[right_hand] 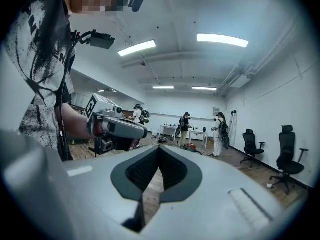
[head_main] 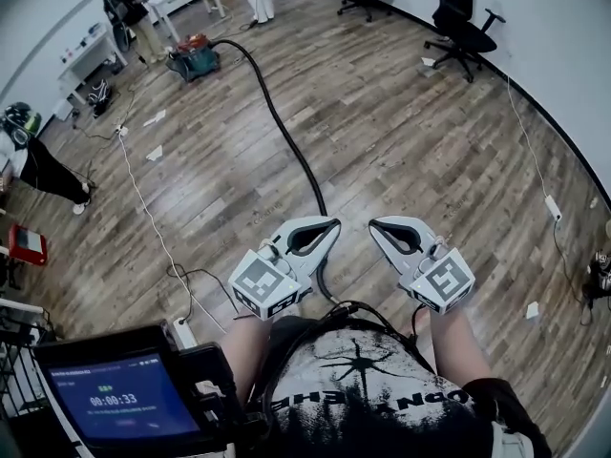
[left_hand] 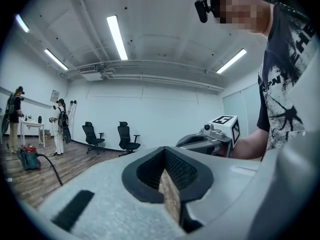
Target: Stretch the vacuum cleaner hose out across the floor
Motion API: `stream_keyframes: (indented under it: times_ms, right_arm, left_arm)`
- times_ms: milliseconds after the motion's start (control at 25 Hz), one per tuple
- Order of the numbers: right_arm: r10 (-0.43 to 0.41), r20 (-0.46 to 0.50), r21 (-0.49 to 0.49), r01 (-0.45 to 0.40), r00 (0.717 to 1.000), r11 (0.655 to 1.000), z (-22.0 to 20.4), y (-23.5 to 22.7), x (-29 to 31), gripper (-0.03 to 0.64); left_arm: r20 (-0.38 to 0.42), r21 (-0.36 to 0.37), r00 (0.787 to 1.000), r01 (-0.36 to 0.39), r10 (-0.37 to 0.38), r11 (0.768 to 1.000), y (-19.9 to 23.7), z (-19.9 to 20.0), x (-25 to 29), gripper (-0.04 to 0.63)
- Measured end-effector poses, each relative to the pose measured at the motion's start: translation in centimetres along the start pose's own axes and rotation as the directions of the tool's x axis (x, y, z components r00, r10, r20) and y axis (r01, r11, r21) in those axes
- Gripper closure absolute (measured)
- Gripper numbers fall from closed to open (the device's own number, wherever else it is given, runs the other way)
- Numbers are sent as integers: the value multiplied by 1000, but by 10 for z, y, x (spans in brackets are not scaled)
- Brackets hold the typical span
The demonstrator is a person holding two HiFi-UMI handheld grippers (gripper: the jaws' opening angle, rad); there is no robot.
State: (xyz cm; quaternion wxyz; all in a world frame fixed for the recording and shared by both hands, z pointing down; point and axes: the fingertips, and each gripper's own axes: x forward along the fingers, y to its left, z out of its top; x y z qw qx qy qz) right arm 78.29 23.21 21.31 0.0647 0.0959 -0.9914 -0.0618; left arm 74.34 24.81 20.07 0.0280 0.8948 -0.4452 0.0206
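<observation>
Waist-high, left tongs (head_main: 332,225) beside right tongs (head_main: 376,225)

Left tongs (left_hand: 165,158) closed, empty, hose (left_hand: 54,168) on floor (left_hand: 30,185)

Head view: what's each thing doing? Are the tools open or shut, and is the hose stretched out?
left tool: shut, empty.
right tool: shut, empty.
hose: lying stretched along the floor, in neither tool.
vacuum cleaner: upright at the hose's far end.
screen: lit.
office chair: empty, by the wall.
</observation>
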Motion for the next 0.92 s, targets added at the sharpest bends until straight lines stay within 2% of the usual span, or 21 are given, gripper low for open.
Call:
stream_keyframes:
  times_ms: [240, 560, 920]
  right_arm:
    - [17, 3, -12, -17, 1000, 1000, 7, 26, -10, 611]
    - [61, 37, 12, -61, 997, 998, 11, 29, 2, 611]
    - [82, 27, -15, -81, 996, 997, 11, 43, 0, 611]
  left_arm:
    - [-9, 6, 1000, -5, 5, 1000, -25, 2, -18, 595]
    - [-5, 8, 999, -37, 37, 999, -17, 1, -26, 595]
    - [-5, 9, 999, -52, 52, 999, -21, -5, -35, 595]
